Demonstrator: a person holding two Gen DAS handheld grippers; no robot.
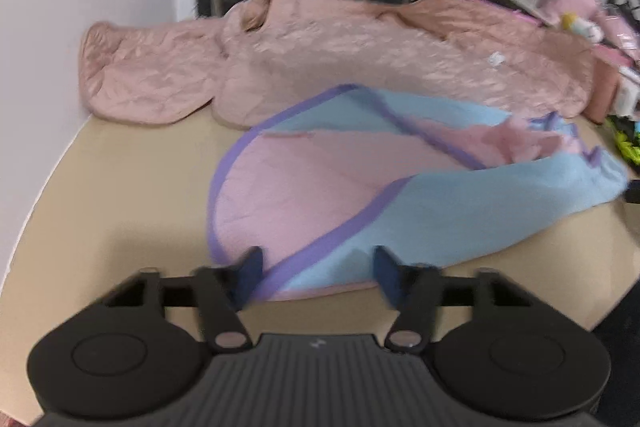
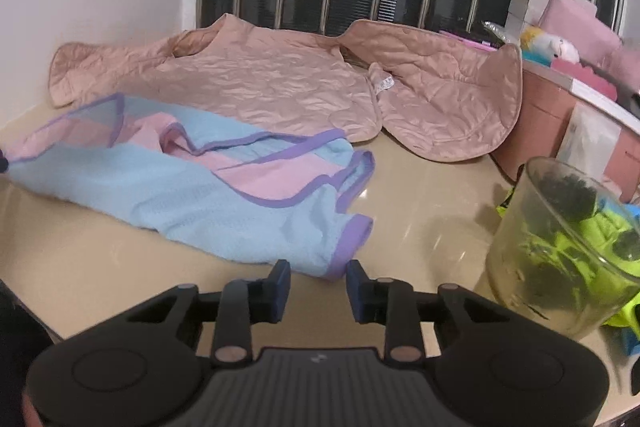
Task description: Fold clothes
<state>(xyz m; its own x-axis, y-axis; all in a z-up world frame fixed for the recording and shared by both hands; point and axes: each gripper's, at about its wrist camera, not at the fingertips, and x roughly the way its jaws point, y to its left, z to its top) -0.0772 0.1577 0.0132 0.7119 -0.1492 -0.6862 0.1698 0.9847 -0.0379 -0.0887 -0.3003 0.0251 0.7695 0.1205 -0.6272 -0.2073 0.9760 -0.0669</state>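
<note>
On the far left, the left gripper (image 1: 316, 273) hangs low over the beige table (image 1: 120, 195), and its jaws stand wide apart with nothing between them. Directly ahead of them lies the near hem of the blue and pink garment (image 1: 360, 187); the purple trim of this hem passes just in front of the left fingertip (image 1: 250, 263), and I cannot tell if the pad touches the cloth or only hovers above it. The garment lies crumpled in the middle of the table, with its long axis running across, from the left gripper's side toward the right gripper's side. Behind it, near the wall and the barred window, the quilted pink jacket (image 1: 340, 59) is spread open and flat, well away from both grippers. Going to the right, the right gripper (image 2: 318, 285) faces the other end of the blue and pink garment (image 2: 208, 195), and its jaws are open to a medium width and also empty. The purple-edged corner (image 2: 348, 239) lies just in front of the gap between the jaws, a little above them in the view. In my judgement each gripper is about equally near to its own end, so the coming move is a short advance forward and a closing on the trim. Further right a clear plastic cup (image 2: 552, 247) stands near the right gripper, and it could be knocked if that hand swings outward.
</note>
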